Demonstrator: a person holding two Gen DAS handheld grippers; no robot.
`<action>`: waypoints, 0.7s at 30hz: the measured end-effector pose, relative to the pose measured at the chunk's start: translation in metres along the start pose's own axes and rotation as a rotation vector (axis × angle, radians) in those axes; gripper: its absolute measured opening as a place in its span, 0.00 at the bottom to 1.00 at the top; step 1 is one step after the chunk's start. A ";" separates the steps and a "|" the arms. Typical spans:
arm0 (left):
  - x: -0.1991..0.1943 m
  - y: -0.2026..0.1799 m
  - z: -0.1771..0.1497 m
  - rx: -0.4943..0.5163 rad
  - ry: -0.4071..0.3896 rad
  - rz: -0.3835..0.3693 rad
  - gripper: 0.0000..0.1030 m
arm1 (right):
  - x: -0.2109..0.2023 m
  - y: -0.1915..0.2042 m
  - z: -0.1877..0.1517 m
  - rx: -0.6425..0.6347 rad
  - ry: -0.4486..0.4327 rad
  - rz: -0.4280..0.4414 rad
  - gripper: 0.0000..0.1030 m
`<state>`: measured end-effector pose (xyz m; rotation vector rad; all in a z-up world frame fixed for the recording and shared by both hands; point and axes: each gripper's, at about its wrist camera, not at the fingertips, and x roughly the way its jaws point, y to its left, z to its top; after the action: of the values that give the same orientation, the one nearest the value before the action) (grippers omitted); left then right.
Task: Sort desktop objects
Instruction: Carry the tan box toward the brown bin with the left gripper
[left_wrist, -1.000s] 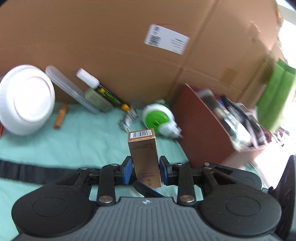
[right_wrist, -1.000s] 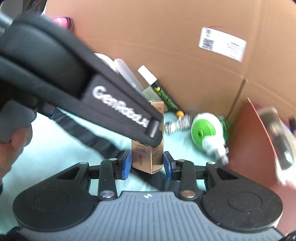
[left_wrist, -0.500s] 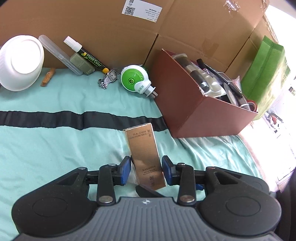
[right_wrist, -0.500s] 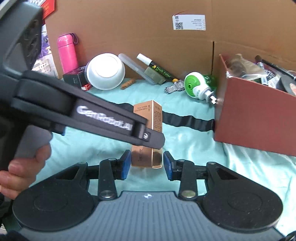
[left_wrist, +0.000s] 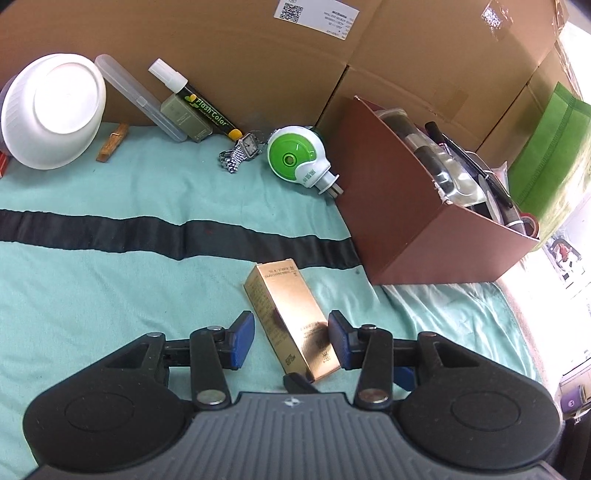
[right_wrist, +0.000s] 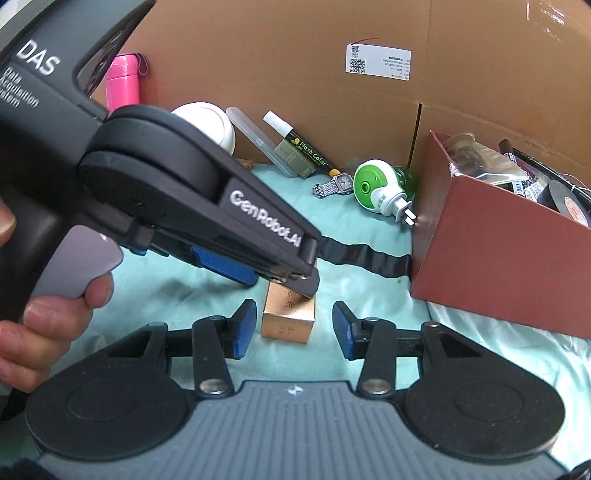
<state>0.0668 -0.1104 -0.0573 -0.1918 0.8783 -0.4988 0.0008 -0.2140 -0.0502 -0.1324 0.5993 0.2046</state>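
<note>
A gold carton lies flat on the teal cloth, between the open pads of my left gripper and touching neither clearly. In the right wrist view the same carton lies between the open pads of my right gripper, with the left gripper's body just above it. A brown open box full of items stands to the right. A green-and-white plug-in device, a silver watch and a Flash Color marker lie at the back.
A white bowl, a clear tube case and a wooden clip rest against the cardboard wall. A pink bottle stands far left. A green bag is behind the brown box.
Both grippers came back from the cardboard wall and down with the carton. Both have opened, and the carton now lies flat on the cloth, released.
</note>
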 end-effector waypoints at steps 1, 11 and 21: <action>0.001 -0.001 0.000 0.004 0.003 0.000 0.47 | 0.001 0.001 0.000 -0.003 0.002 0.002 0.43; 0.006 -0.009 -0.001 0.032 0.006 0.002 0.42 | 0.004 0.004 -0.002 -0.016 0.011 0.005 0.30; -0.022 -0.033 0.005 0.076 -0.076 -0.005 0.40 | -0.020 0.004 0.004 -0.020 -0.079 -0.022 0.30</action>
<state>0.0475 -0.1287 -0.0275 -0.1427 0.7835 -0.5254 -0.0146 -0.2122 -0.0358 -0.1494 0.5174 0.1931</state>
